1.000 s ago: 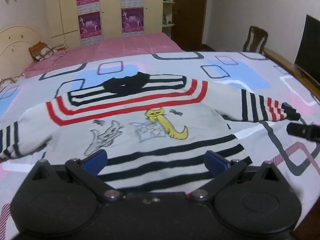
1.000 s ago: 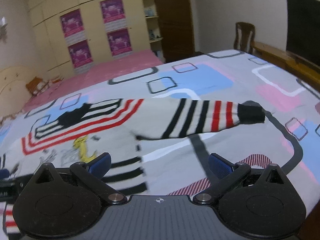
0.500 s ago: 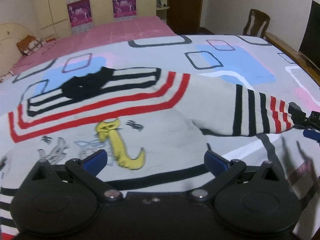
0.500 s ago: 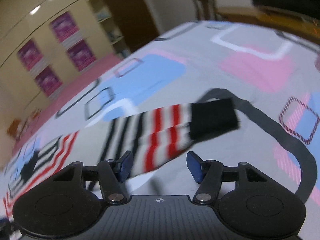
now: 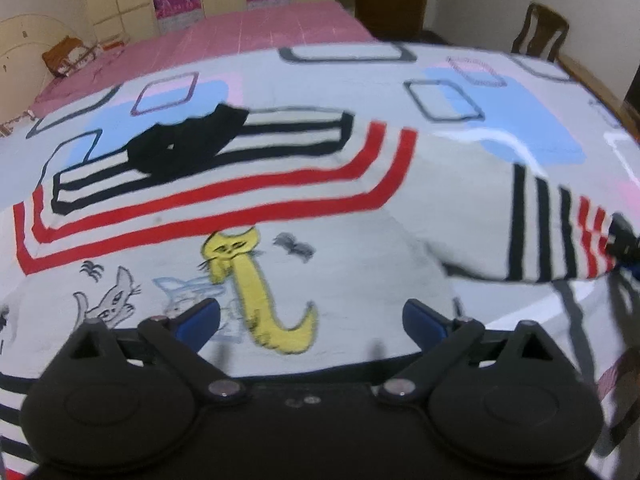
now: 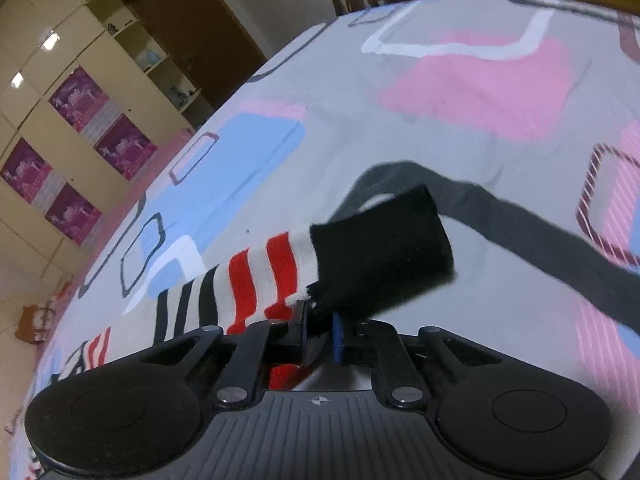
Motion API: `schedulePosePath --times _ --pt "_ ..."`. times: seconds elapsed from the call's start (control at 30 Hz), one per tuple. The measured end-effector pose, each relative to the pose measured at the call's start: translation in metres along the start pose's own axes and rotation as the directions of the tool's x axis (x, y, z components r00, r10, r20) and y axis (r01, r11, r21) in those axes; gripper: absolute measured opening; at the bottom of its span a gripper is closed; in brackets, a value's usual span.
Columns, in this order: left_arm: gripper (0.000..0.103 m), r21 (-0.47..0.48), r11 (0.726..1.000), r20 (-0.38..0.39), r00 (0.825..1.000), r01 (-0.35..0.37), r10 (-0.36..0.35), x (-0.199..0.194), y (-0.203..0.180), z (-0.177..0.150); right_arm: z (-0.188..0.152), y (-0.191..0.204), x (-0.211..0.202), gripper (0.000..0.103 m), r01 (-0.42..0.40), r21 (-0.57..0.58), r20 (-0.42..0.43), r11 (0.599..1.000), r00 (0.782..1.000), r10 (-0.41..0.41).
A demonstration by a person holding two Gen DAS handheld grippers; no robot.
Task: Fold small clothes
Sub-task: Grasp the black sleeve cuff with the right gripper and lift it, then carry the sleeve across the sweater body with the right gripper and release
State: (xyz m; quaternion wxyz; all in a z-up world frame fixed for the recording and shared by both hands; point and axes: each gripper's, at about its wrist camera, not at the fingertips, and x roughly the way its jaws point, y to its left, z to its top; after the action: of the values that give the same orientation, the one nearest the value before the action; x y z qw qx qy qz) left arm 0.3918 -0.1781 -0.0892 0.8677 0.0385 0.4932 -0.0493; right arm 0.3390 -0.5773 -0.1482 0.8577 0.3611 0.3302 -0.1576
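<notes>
Now right hand-held gripper closed, sleeve cuff pinched

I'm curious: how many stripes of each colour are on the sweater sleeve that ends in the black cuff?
Black stripes: 3
Red stripes: 2
Total: 5 stripes on the sleeve, not counting the black cuff.

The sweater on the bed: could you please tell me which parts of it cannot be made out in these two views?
- Hem of the sweater: left wrist view, hidden behind the left hand-held gripper.
- Other sleeve: left wrist view, cut off by the left edge.
- Cuff: right wrist view, its lower edge disappears between the pads of the right hand-held gripper, whose jaws have just been closing on it.
- Small dark prints beside the yellow cat: blurred.
</notes>
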Motion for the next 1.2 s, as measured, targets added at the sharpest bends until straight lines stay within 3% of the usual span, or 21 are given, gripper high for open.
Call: schedulePosePath --times 0.1,0.17,0.23,0.37,0.53,0.77,0.83,0.93,1.07,1.1,1.13,1.2 --pt "0.103 0.008 1.000 -0.026 1.000 -0.017 0.017 0.005 0.016 -0.005 -0.001 0.029 -0.004 0.009 0.009 -0.107 0.049 0.994 0.999 -0.004" --pt "0.101 -0.046 0.999 -0.011 1.000 0.025 -0.026 0.003 0.035 -0.010 -0.005 0.059 -0.009 0.009 -0.034 -0.208 0.062 0.977 0.997 0.048" --pt "0.093 -0.084 0.995 0.017 0.999 0.045 -0.043 0.000 0.055 -0.014 -0.017 0.093 -0.012 0.009 -0.097 -0.300 0.049 0.949 0.992 0.116" --pt "0.090 -0.139 0.989 0.064 0.997 0.046 -0.037 -0.003 0.100 -0.015 -0.064 0.174 -0.013 0.009 -0.232 -0.480 -0.024 0.846 0.968 0.251" --pt "0.085 -0.221 0.974 0.099 0.994 0.058 -0.037 -0.006 0.167 -0.024 -0.145 0.261 -0.008 0.009 -0.371 -0.594 -0.171 0.714 0.925 0.339" --pt "0.085 -0.324 0.944 0.099 0.995 0.058 -0.027 -0.009 0.241 -0.052 -0.256 0.348 0.018 0.008 -0.519 -0.670 -0.388 0.531 0.854 0.345" --pt "0.085 -0.331 0.941 0.101 0.994 0.068 -0.036 -0.009 0.252 -0.056 -0.278 0.362 0.032 0.009 -0.525 -0.684 -0.423 0.506 0.851 0.310" --pt "0.088 -0.326 0.935 0.129 0.986 0.138 -0.101 -0.007 0.256 -0.053 -0.281 0.355 0.031 0.009 -0.482 -0.671 -0.369 0.564 0.876 0.310" --pt "0.084 -0.268 0.934 0.147 0.968 0.237 -0.204 0.009 0.230 -0.033 -0.260 0.334 0.025 0.010 -0.352 -0.684 -0.254 0.639 0.936 0.244" --pt "0.078 -0.254 0.929 0.145 0.960 0.269 -0.238 0.015 0.219 -0.027 -0.249 0.326 0.021 0.019 -0.314 -0.687 -0.218 0.656 0.949 0.225" --pt "0.073 -0.244 0.921 0.144 0.950 0.305 -0.277 0.020 0.208 -0.020 -0.238 0.319 0.019 0.048 -0.278 -0.681 -0.181 0.678 0.960 0.212" --pt "0.072 -0.240 0.890 0.138 0.921 0.387 -0.363 0.033 0.181 -0.006 -0.214 0.294 0.007 0.080 -0.180 -0.659 -0.062 0.730 0.981 0.185"
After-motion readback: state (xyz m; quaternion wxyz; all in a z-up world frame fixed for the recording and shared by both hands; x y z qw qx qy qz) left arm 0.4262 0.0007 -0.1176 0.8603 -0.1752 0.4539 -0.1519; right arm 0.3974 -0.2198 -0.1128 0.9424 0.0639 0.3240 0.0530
